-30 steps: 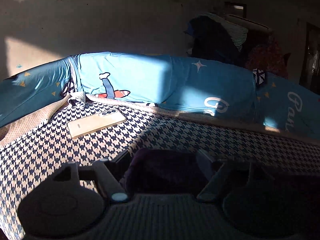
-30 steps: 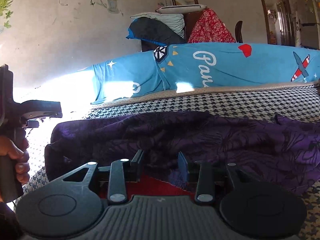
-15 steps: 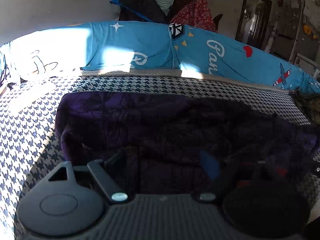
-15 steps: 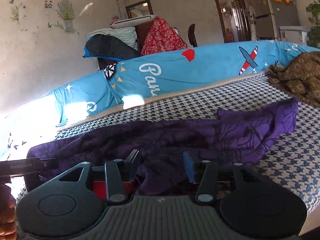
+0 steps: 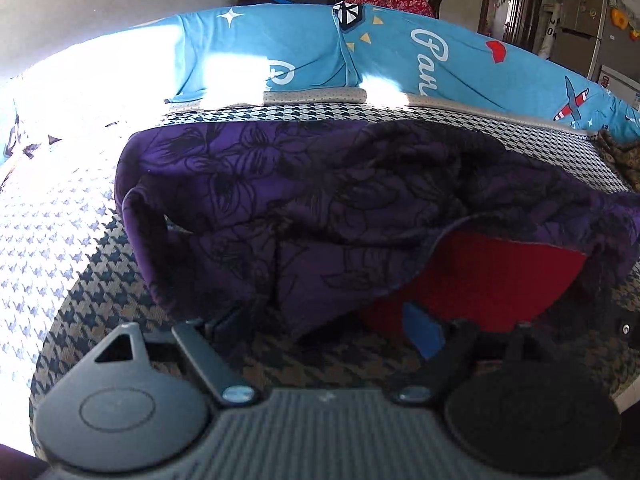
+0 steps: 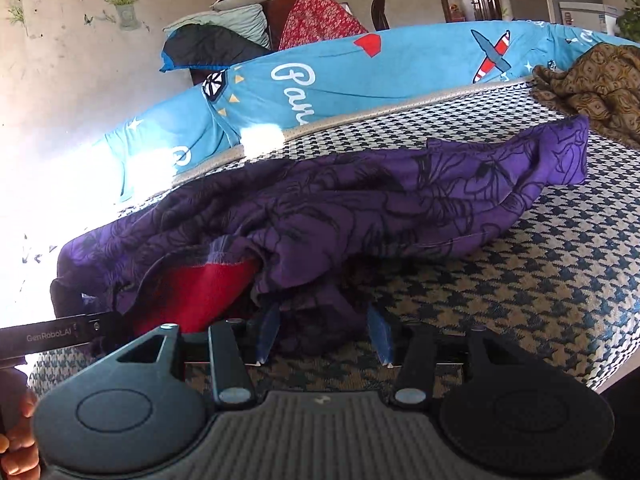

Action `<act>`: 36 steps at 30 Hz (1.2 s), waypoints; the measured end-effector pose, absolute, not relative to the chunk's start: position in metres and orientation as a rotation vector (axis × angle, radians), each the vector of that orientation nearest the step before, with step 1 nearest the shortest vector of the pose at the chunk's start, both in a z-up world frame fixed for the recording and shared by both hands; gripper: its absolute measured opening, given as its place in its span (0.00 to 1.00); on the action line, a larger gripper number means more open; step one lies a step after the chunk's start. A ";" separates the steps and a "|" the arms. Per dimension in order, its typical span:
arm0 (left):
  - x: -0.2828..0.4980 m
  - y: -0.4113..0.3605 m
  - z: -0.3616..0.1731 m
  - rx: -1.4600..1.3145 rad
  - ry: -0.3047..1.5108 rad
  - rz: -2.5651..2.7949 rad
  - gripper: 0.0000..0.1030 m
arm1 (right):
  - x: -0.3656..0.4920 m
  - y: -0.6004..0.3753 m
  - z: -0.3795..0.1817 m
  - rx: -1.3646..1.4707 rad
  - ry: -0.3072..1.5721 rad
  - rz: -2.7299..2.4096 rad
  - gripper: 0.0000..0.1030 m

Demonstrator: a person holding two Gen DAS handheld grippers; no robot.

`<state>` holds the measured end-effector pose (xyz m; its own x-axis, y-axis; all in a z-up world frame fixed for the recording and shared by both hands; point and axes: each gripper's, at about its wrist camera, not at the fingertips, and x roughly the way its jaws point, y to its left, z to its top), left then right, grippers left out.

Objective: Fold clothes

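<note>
While the purple garment [image 6: 360,208] lies rumpled across the houndstooth bed cover [image 6: 540,280], its red lining [image 5: 480,276] showing at the near hem, the right gripper [image 6: 323,334] sits low at that hem with its blue fingers [image 6: 378,334] spread, cloth bunched between them but not pinched. The left gripper [image 5: 320,332] is likewise released, just short of the garment. Beyond the garment runs a blue bolster [image 6: 360,76]; right of it lies a brown cloth [image 6: 596,80], with bare cover between

Both grippers [image 5: 324,328] [image 6: 322,334] were dark grey plastic, ribbed bases, round side discs, silver screws, blue finger pads [image 6: 378,334]. One body read "GenRobot.AI".
</note>
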<state>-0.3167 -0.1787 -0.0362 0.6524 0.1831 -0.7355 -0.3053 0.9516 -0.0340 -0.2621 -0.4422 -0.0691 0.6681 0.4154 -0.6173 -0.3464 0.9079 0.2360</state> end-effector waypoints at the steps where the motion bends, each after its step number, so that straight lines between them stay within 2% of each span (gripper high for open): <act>1: -0.315 -0.179 -0.038 -0.154 0.816 0.286 0.81 | -0.262 -0.439 -0.072 0.092 0.728 0.440 0.47; 7: -0.306 -0.170 -0.046 -0.146 0.815 0.400 0.82 | -0.250 -0.431 -0.071 0.106 0.681 0.439 0.44; 9: -0.304 -0.161 -0.045 -0.170 0.794 0.453 0.82 | -0.241 -0.430 -0.068 0.135 0.671 0.439 0.18; 12: -0.302 -0.147 -0.046 -0.210 0.780 0.517 0.83 | -0.226 -0.428 -0.063 0.180 0.656 0.439 0.13; 17: -0.294 -0.137 -0.047 -0.217 0.759 0.578 0.83 | -0.200 -0.429 -0.060 0.247 0.649 0.407 0.12; 29: -0.264 -0.118 -0.048 -0.237 0.727 0.666 0.91 | -0.132 -0.423 -0.064 0.292 0.664 0.364 0.12; 34: -0.253 -0.113 -0.051 -0.240 0.724 0.680 0.93 | -0.106 -0.424 -0.068 0.310 0.697 0.359 0.14; 36: -0.253 -0.110 -0.053 -0.257 0.726 0.681 0.93 | -0.103 -0.431 -0.067 0.350 0.720 0.371 0.18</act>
<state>-0.2527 -0.1104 -0.0532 0.5468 0.4815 -0.6850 -0.6525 0.7577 0.0116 -0.1027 -0.4311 -0.0665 0.6925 0.4429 -0.5695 -0.2068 0.8781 0.4314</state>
